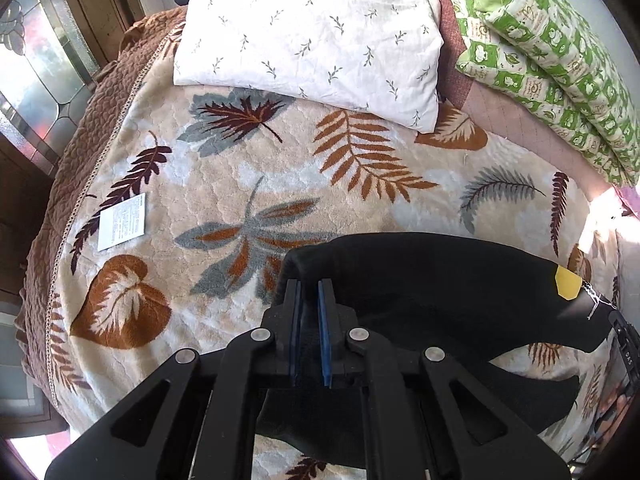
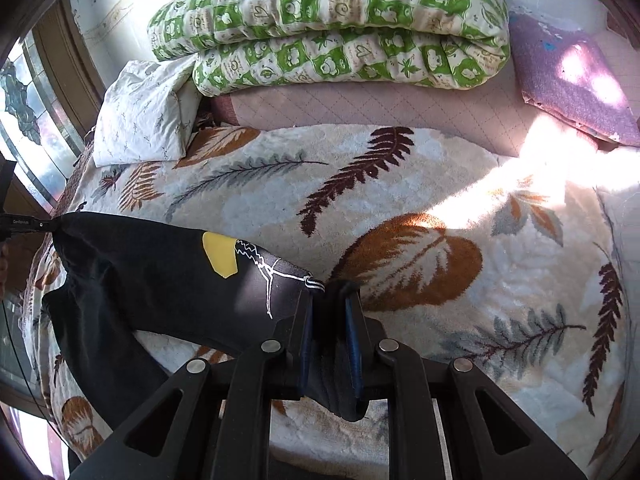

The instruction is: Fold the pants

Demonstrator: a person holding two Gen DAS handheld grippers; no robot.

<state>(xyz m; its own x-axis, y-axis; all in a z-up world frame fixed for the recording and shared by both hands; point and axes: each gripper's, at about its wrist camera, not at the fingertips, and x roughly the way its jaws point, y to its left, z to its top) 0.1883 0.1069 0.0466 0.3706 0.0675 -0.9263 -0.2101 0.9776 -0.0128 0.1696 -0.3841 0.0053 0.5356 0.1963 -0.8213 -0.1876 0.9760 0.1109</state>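
Observation:
Black pants (image 1: 432, 280) with a yellow patch and white line print hang stretched between my two grippers above a leaf-patterned blanket (image 1: 224, 168). My left gripper (image 1: 311, 284) is shut on one end of the pants' top edge, the cloth pinched between its blue pads. In the right wrist view the same pants (image 2: 160, 264) run leftward from my right gripper (image 2: 330, 294), which is shut on a bunched fold of the fabric. The left gripper's tip (image 2: 24, 224) shows at the far left edge, holding the other corner. The pant legs droop below onto the blanket.
A white leaf-print pillow (image 1: 312, 36) lies at the head of the bed. A green-and-white folded quilt (image 2: 328, 24) rests along the wall side, with a purple cushion (image 2: 572, 84) beyond. A white paper card (image 1: 122, 222) lies near the blanket's left edge. A window (image 1: 36, 64) is left of the bed.

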